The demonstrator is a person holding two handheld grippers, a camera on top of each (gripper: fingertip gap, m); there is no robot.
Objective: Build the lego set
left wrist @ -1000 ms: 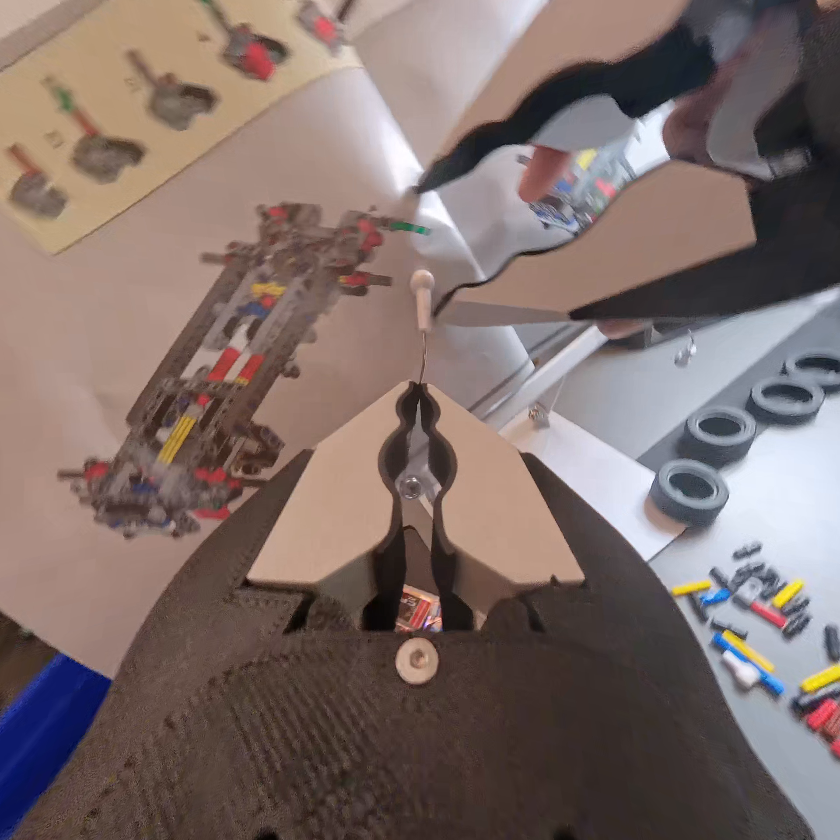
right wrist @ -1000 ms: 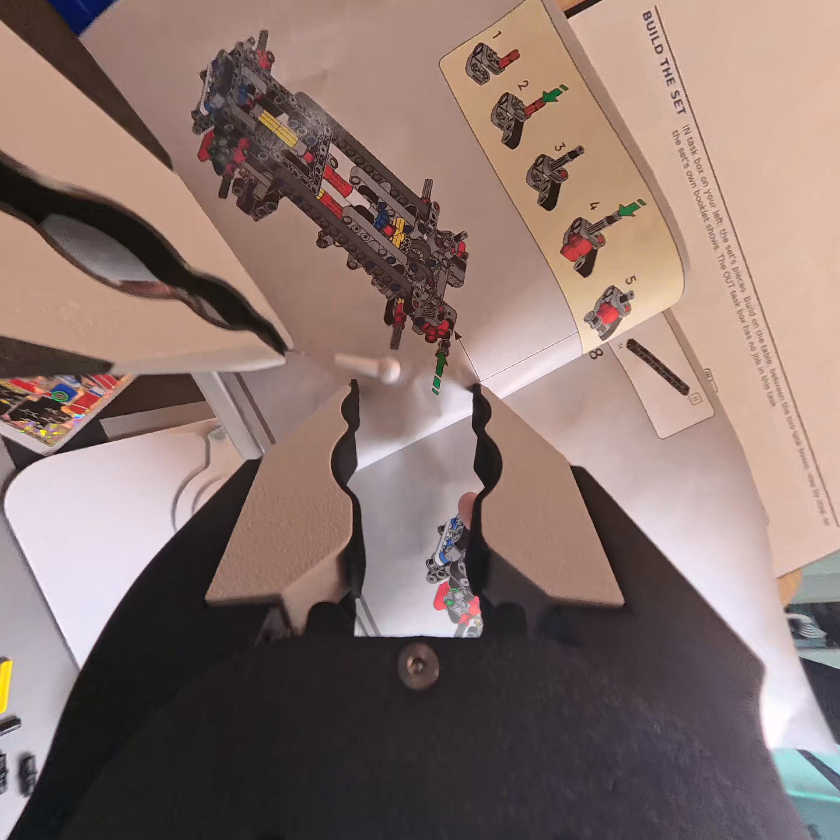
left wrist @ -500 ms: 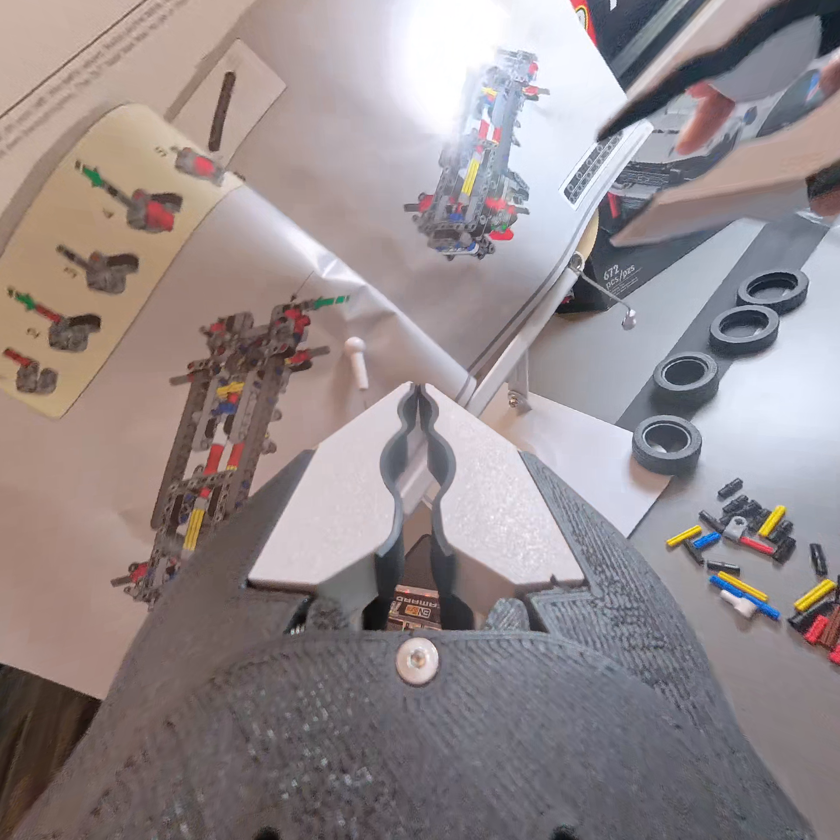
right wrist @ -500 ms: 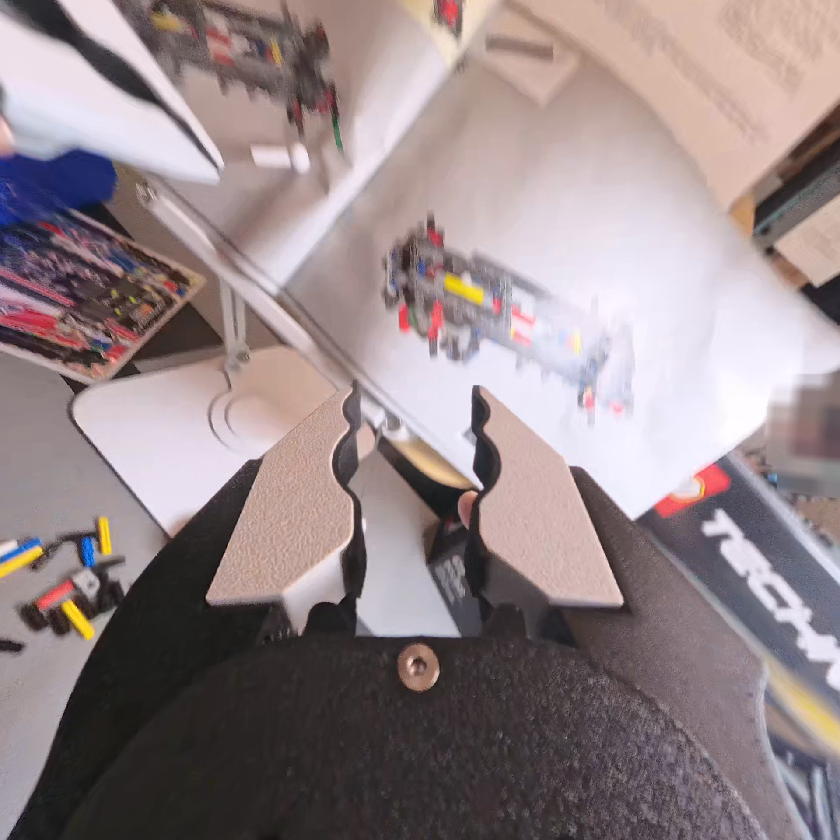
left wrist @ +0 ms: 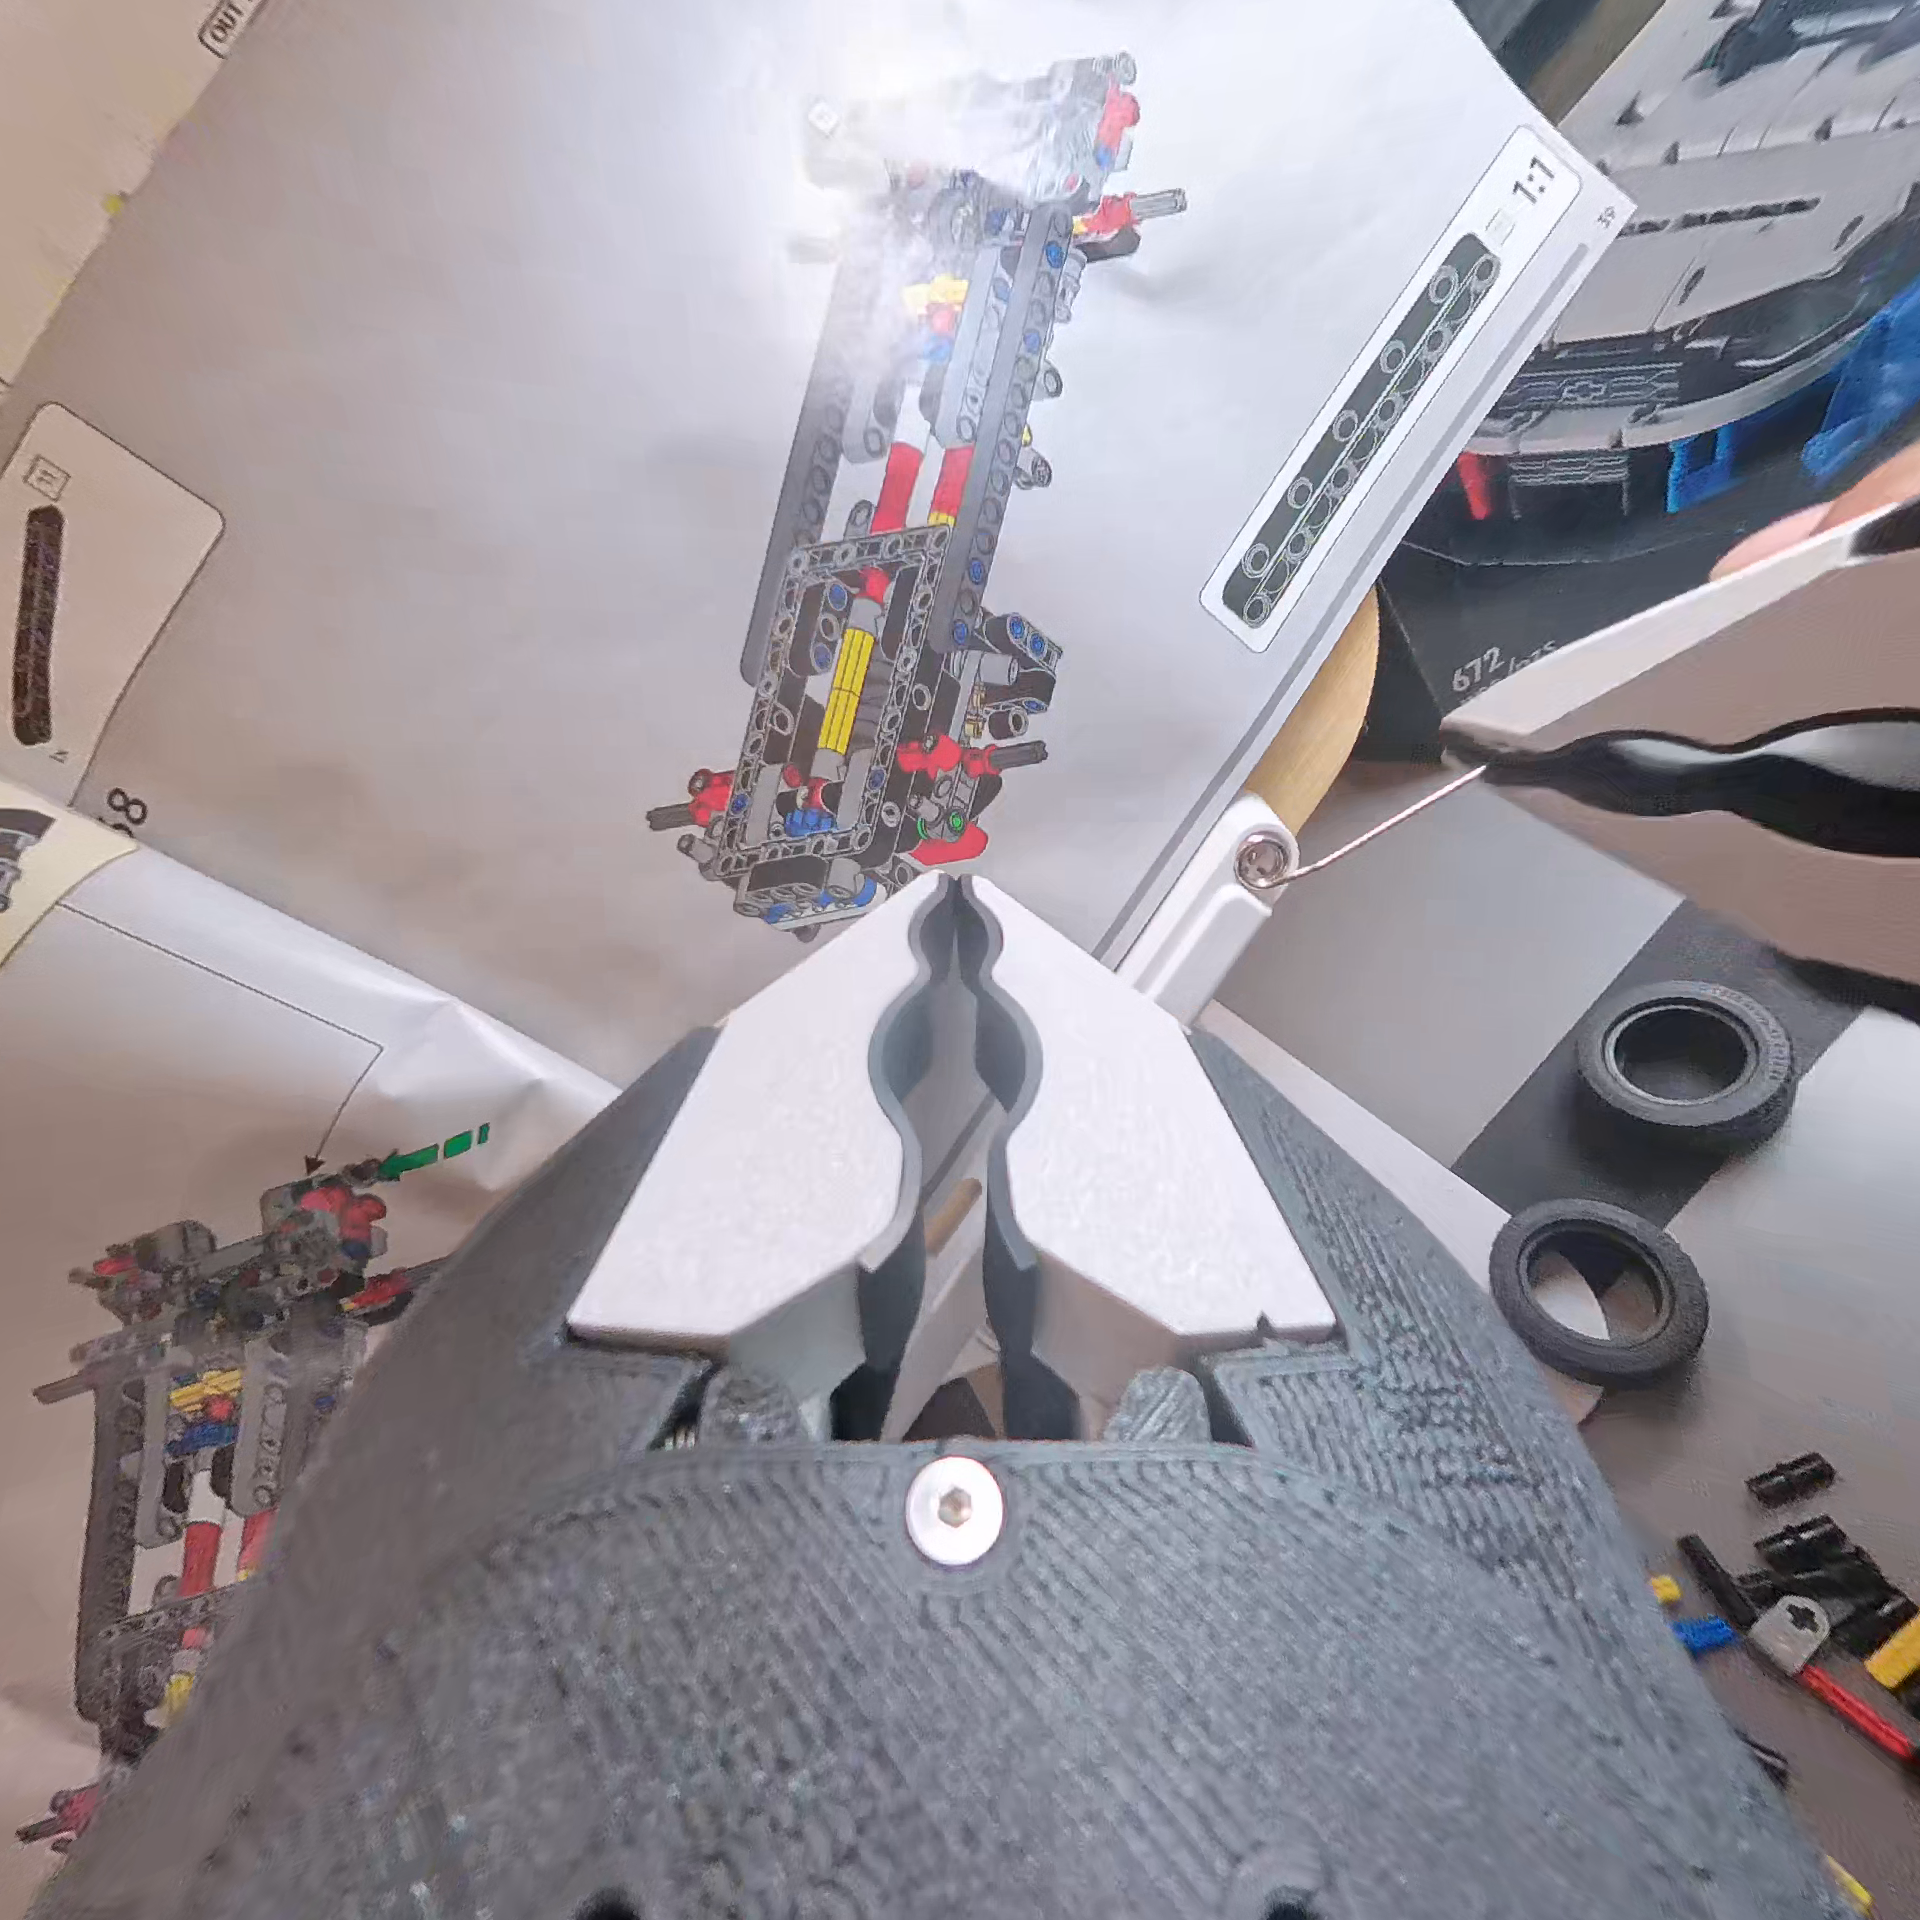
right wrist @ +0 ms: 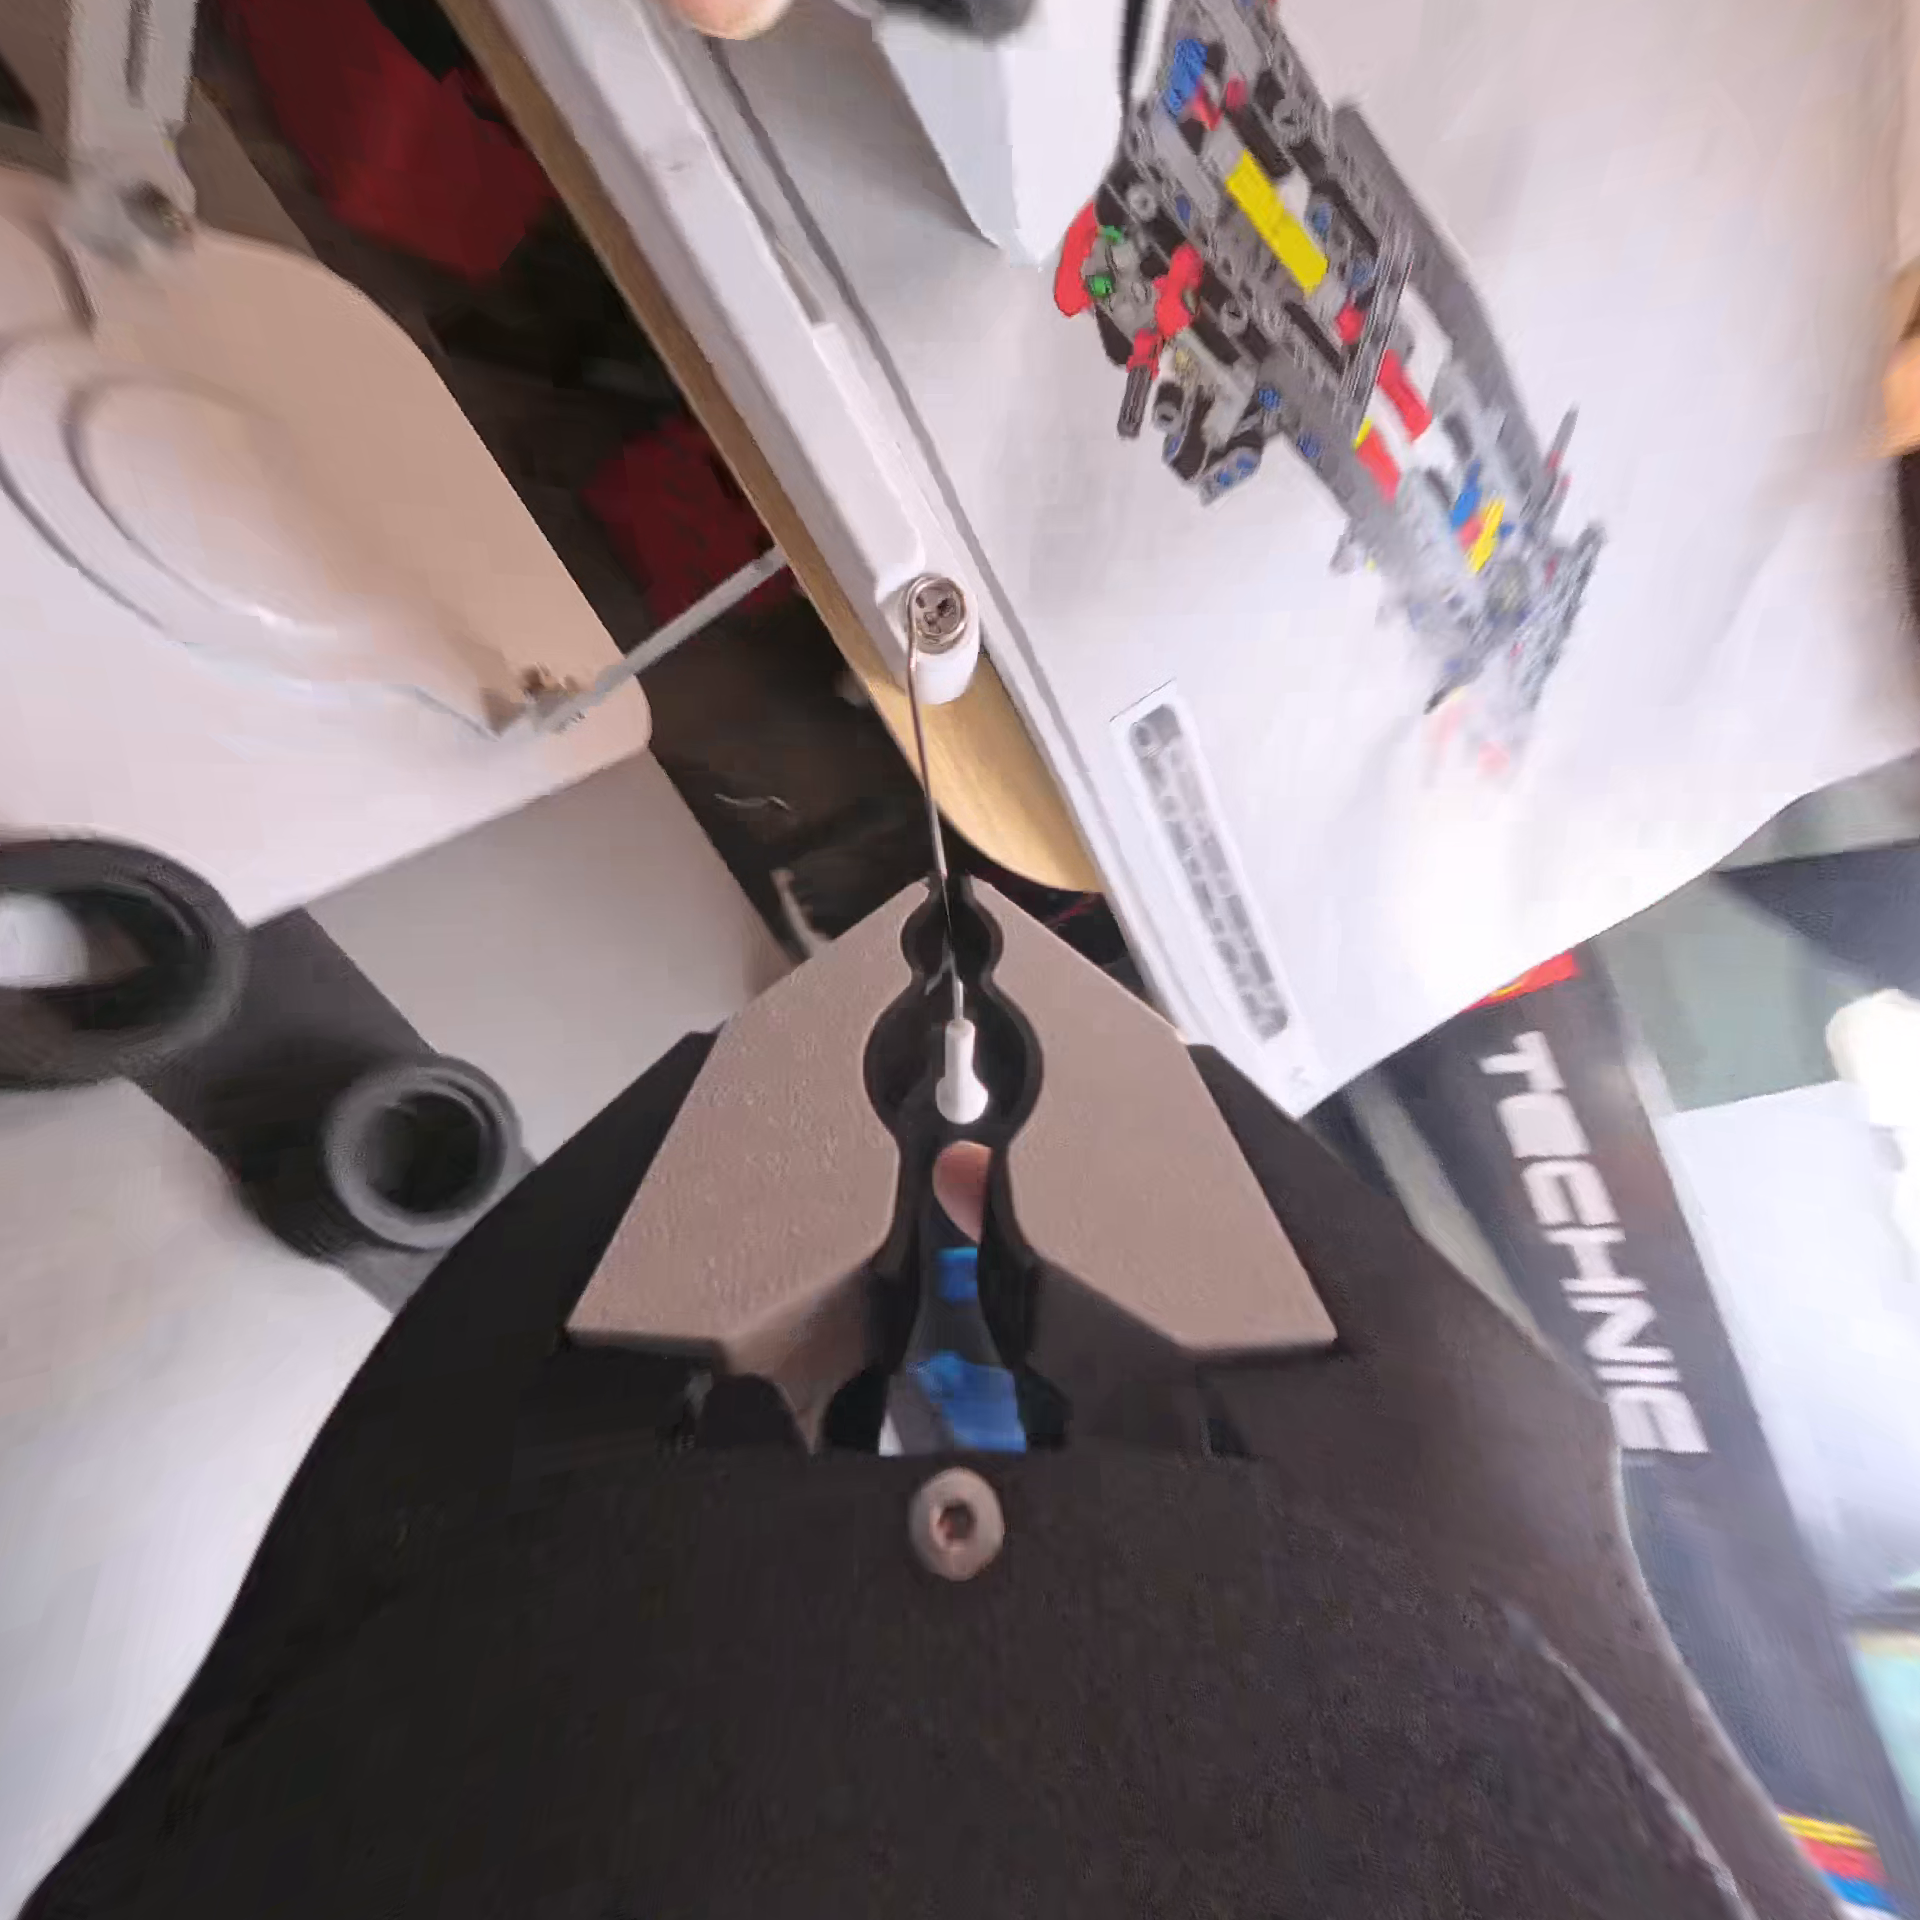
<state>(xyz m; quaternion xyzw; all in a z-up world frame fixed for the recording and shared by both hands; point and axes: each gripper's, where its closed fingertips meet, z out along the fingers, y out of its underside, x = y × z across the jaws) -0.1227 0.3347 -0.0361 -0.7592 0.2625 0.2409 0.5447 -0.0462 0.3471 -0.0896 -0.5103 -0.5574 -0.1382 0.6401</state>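
Note:
The instruction booklet [left wrist: 499, 499] stands open on a white book stand [left wrist: 1195, 914], and its pages show a chassis build. My left gripper [left wrist: 956, 883] is shut just in front of the booklet's lower edge, with nothing visible between its fingers. My right gripper [right wrist: 951, 894] is shut on the stand's thin wire page holder [right wrist: 925, 748], whose white tip [right wrist: 958, 1070] sits in the hollow between the fingers. In the left wrist view the right gripper [left wrist: 1455, 743] comes in from the right, holding that wire [left wrist: 1371, 831].
Black tyres [left wrist: 1683, 1060] [left wrist: 1600, 1299] lie on the grey table to the right of the stand, also blurred in the right wrist view [right wrist: 416, 1153]. Small loose Lego pins and axles [left wrist: 1808, 1600] lie at the lower right. The dark Lego box [right wrist: 1558, 1195] lies behind the stand's white base [right wrist: 260, 623]. Across from one pair of fingers to the other is roughly 10 centimeters.
My right gripper went from open to shut on the right wire page holder. My left gripper stayed shut and swung from the left page toward the booklet's right page.

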